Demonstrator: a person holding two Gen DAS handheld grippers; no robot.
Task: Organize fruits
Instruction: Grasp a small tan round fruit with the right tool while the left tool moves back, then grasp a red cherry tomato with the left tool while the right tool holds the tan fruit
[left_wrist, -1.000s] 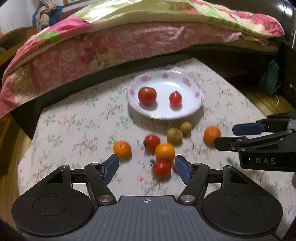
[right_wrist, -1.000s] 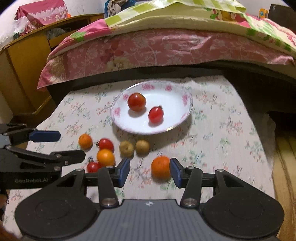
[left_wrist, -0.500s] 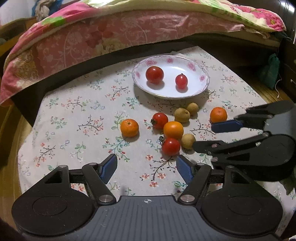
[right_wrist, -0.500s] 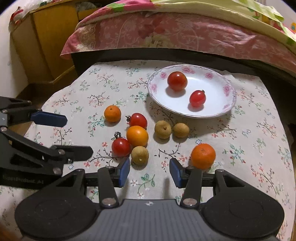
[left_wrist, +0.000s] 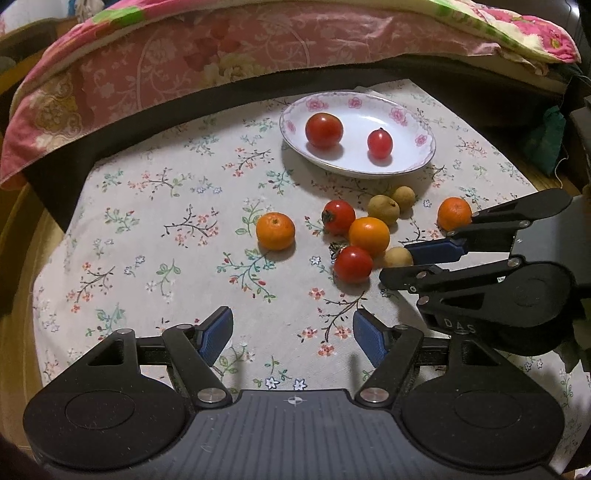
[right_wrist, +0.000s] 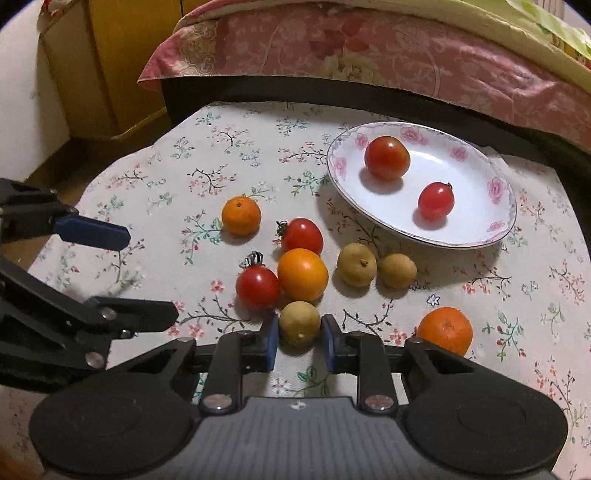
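Observation:
A white floral plate (left_wrist: 421, 147) (right_wrist: 495, 206) holds two red tomatoes (right_wrist: 386, 157) (right_wrist: 436, 201). On the cloth lie two more tomatoes (right_wrist: 301, 235) (right_wrist: 257, 286), three oranges (right_wrist: 303, 274) (right_wrist: 241, 215) (right_wrist: 445, 330) and three tan longans. My right gripper (right_wrist: 298, 341) has narrowed around the nearest longan (right_wrist: 299, 323), its pads at the fruit's sides; touching is unclear. It also shows in the left wrist view (left_wrist: 410, 264). My left gripper (left_wrist: 291, 334) is open and empty, low over the cloth, short of the fruit.
A bed with a pink floral quilt (left_wrist: 221, 62) runs along the far side of the table. A yellow wooden cabinet (right_wrist: 110, 66) stands at the far left. The flowered tablecloth (left_wrist: 166, 236) covers the small table, with wooden floor beyond its edges.
Both grippers pulled back and swung left. The right gripper then moved in on the nearest longan and its jaws narrowed around it. The left gripper stayed open.

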